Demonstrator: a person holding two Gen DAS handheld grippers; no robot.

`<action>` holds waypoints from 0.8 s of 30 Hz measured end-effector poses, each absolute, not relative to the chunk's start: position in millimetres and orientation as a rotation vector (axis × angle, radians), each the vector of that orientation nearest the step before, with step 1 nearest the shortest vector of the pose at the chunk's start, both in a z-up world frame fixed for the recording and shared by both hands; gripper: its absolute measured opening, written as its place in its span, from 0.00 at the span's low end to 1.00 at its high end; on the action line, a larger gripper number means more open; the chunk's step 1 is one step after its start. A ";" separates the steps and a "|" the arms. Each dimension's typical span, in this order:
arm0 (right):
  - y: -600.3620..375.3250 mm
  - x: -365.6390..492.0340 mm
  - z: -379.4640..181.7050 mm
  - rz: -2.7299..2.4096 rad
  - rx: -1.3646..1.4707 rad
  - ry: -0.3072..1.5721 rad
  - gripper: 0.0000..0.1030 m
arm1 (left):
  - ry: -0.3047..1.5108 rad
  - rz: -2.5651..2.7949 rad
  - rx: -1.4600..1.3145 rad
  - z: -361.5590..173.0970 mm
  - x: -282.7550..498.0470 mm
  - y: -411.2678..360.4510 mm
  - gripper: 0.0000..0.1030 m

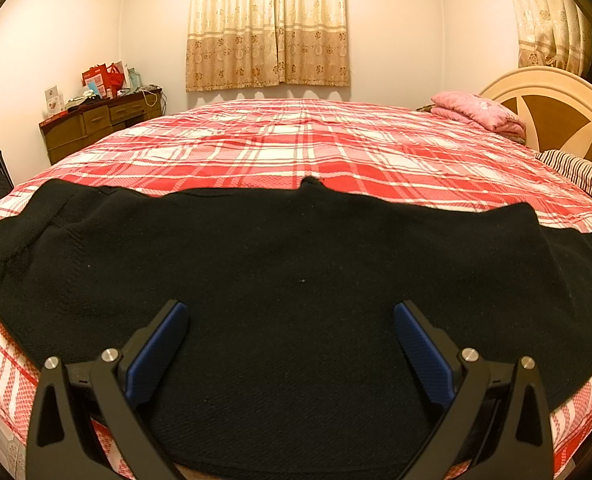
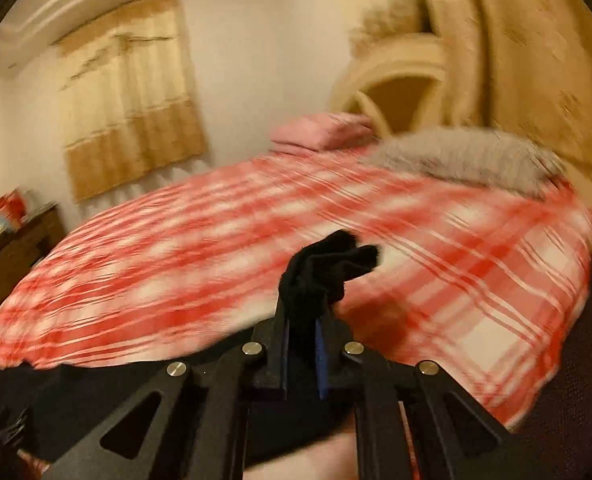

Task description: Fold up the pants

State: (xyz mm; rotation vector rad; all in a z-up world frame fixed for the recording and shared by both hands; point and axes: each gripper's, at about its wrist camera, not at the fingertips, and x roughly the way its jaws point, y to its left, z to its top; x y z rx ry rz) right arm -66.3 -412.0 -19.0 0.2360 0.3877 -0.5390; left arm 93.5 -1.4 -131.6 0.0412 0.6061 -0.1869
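Black knit pants [image 1: 288, 264] lie spread across the near edge of the bed with the red plaid cover [image 1: 296, 144]. My left gripper [image 1: 290, 312] is open just above the middle of the pants, its blue pads [image 1: 156, 356] wide apart and empty. In the blurred right wrist view, my right gripper [image 2: 304, 320] is shut on a bunched end of the black pants [image 2: 328, 268] and holds it lifted above the bed cover [image 2: 216, 240]. More black cloth [image 2: 76, 400] hangs below the fingers.
A folded pink quilt [image 1: 476, 114] and a striped pillow [image 1: 580, 172] lie by the headboard [image 1: 544, 104] at the right. A brown dresser [image 1: 100, 124] with boxes stands at the far left. Curtains [image 1: 268, 28] hang behind. A grey pillow [image 2: 464, 156] shows in the right wrist view.
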 end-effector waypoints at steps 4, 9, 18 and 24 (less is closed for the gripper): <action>-344.5 -36.8 -13.6 -0.374 0.117 0.392 0.10 | 0.606 -0.187 0.041 -131.6 93.5 -1.3 1.00; -254.2 -0.9 -37.4 -0.191 -0.065 0.419 0.10 | 0.606 -0.187 0.041 -131.7 93.4 -1.2 1.00; -168.1 24.8 -122.5 -0.010 -0.230 0.553 0.10 | 0.606 -0.188 0.040 -131.6 93.2 -1.2 1.00; -150.3 12.7 -126.3 -0.033 -0.364 0.477 0.10 | 0.606 -0.188 0.040 -131.6 93.1 -1.1 1.00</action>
